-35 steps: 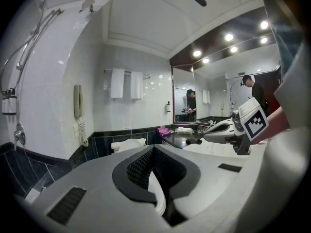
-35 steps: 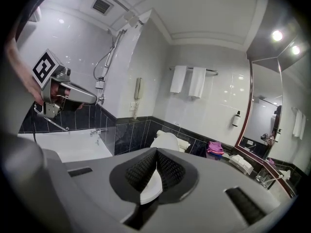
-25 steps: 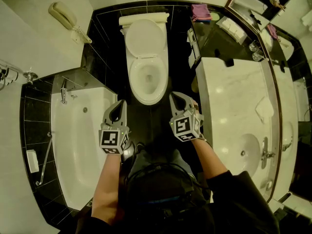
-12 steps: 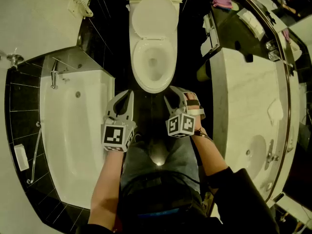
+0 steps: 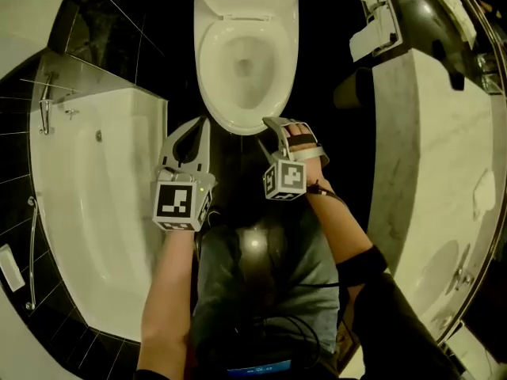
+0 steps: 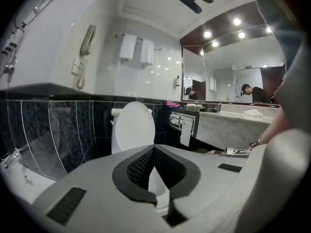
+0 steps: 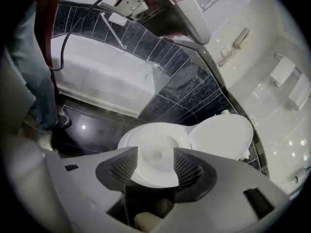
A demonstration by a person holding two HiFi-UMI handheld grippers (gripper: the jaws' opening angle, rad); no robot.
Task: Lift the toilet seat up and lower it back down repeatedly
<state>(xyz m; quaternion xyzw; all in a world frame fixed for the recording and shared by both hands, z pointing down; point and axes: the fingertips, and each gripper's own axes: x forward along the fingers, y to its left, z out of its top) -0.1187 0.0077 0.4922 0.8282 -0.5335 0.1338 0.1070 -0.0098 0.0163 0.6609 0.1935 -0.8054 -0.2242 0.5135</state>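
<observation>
Right gripper (image 5: 268,131) — jaws spread wide, just been opening, nothing pinched. Straight ahead of those jaws, framed in the gap between them: toilet seat (image 7: 153,178), apparently lying flat on the bowl, front edge nearest the tips. Beyond the seat, off toward the right-hand jaw's side: lid (image 7: 221,135), raised.

Left gripper (image 5: 198,129) — jaws pressed together at the tips, nothing caught between the pads. Only a sliver of white bowl glimpsed through the slot behind the tips. Held just beside the bowl's front, on the bathtub (image 5: 95,172) side. Lid upright dead ahead of these jaws, above and beyond.

Progress, as a judgement: no lift under way at present. Seat down and gripped by neither tool, so best read as the approach to a raise, with the right jaws opened to take the front edge. Left to do: close on that edge, swing up against the lid, lower, repeat. Count of rounds finished: impossible to tell from here.

Hard to make out:
- Contact between right tips and seat front is unsettled. Overlapping from above, no clear touch from the gripper's own camera.
- Line between seat and bowl rim faint, white on white.
- Hinge not clearly seen.
- Top of the lid cut off in the head view.
- Floor beneath the jaws largely hidden by the person's legs (image 5: 253,267).
</observation>
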